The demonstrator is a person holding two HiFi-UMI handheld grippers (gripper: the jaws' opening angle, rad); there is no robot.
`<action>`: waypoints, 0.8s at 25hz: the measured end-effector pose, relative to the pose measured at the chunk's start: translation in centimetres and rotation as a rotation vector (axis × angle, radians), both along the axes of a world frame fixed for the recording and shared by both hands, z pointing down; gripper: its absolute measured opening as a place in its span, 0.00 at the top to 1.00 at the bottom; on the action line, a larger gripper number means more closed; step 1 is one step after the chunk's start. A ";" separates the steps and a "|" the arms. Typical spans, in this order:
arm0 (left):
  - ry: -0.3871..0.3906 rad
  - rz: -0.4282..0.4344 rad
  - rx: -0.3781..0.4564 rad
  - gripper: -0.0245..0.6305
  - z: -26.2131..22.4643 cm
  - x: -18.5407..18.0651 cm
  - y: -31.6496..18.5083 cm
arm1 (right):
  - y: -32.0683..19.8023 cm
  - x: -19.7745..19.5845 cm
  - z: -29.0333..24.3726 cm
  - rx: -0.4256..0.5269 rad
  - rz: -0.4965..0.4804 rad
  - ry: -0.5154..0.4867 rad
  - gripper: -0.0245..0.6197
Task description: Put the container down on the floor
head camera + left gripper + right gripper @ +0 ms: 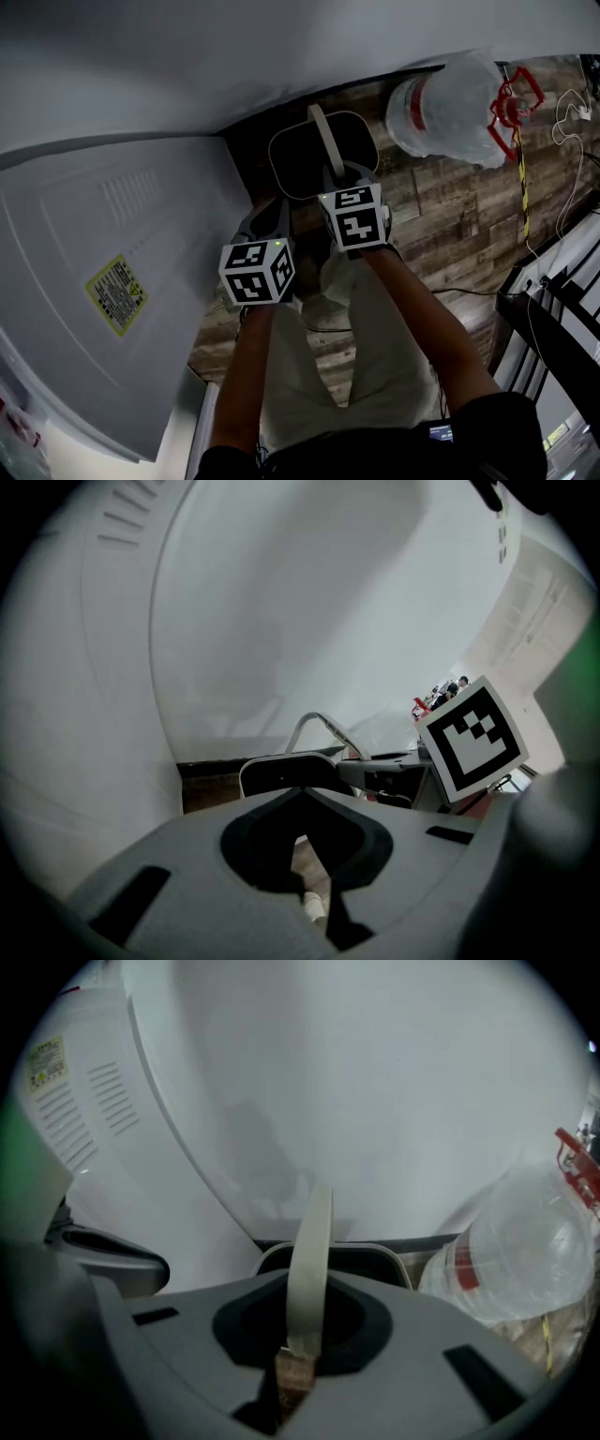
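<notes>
R tool point(296, 1365) pinching handle point(311, 1251) of container point(295, 164); it hangs over floor point(441, 216), beside white appliance point(141, 225). L tool point(314, 902) looks pressed together, empty. Lower level, clear of bottle point(445, 108), release only once seated.

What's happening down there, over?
Right tongs shut on handle of container. Left tongs shut, empty. Water bottle close beside container. Over.

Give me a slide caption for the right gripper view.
Right claw shut on the cream handle of a dark container, white appliance behind, a clear water bottle lying to its right.
</notes>
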State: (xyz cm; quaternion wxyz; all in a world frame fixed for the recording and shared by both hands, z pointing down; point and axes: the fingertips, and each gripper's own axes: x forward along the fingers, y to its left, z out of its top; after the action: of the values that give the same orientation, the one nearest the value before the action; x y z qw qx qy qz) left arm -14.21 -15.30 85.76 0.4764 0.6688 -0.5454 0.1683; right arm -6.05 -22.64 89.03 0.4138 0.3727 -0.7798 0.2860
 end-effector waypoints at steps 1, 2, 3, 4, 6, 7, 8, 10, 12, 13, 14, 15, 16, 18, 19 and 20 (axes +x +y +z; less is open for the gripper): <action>0.000 -0.004 -0.001 0.94 0.4 -0.1 0.0 | -0.2 -0.2 0.3 0.003 0.000 -0.002 0.91; 0.002 -0.008 -0.003 0.94 0.7 -0.1 0.1 | -0.5 -0.4 0.5 0.006 0.001 -0.004 0.91; 0.004 -0.011 -0.004 0.94 1.1 -0.1 0.1 | -0.7 -0.6 0.8 0.008 0.004 -0.007 0.91; 0.005 -0.014 -0.004 0.94 1.5 -0.1 0.1 | -0.9 -0.8 1.0 0.010 0.006 -0.010 0.91; 0.008 -0.020 -0.001 0.94 2.0 0.0 0.0 | -1.3 -1.1 1.5 0.014 0.009 -0.014 0.91; 0.010 -0.024 0.001 0.94 2.3 0.0 -0.1 | -1.5 -1.3 1.7 0.018 0.009 -0.017 0.91; 0.012 -0.027 0.003 0.94 2.6 0.0 -0.3 | -1.7 -1.5 2.0 0.023 0.009 -0.021 0.91; 0.013 -0.030 0.005 0.94 3.2 -0.1 -0.5 | -2.0 -1.8 2.6 0.035 0.008 -0.024 0.91; 0.012 -0.031 0.005 0.94 3.8 -0.2 -0.6 | -2.1 -2.0 3.3 0.046 0.009 -0.023 0.91; 0.011 -0.032 0.004 0.94 4.1 -0.3 -0.7 | -2.2 -2.0 3.6 0.053 0.011 -0.022 0.91; 0.011 -0.033 0.002 0.94 4.3 -0.4 -0.6 | -2.2 -2.1 3.9 0.061 0.013 -0.023 0.91; 0.012 -0.036 0.000 0.94 4.6 -0.4 -0.6 | -2.2 -2.2 4.1 0.069 0.016 -0.025 0.91; 0.012 -0.039 -0.002 0.94 4.8 -0.5 -0.6 | -2.2 -2.4 4.4 0.078 0.019 -0.030 0.91; 0.010 -0.050 -0.003 0.94 5.3 -0.8 -0.5 | -2.2 -2.8 4.8 0.097 0.021 -0.043 0.91; 0.007 -0.055 -0.001 0.94 5.4 -0.9 -0.5 | -2.2 -3.0 5.1 0.104 0.019 -0.046 0.91; 0.004 -0.059 0.002 0.94 5.6 -1.0 -0.5 | -2.2 -3.1 5.4 0.111 0.014 -0.044 0.91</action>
State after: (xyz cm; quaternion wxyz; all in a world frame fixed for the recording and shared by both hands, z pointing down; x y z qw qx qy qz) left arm -15.24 -15.79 91.34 0.4814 0.6533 -0.5642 0.1521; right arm -9.14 -24.84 94.41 0.3735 0.3941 -0.8006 0.2533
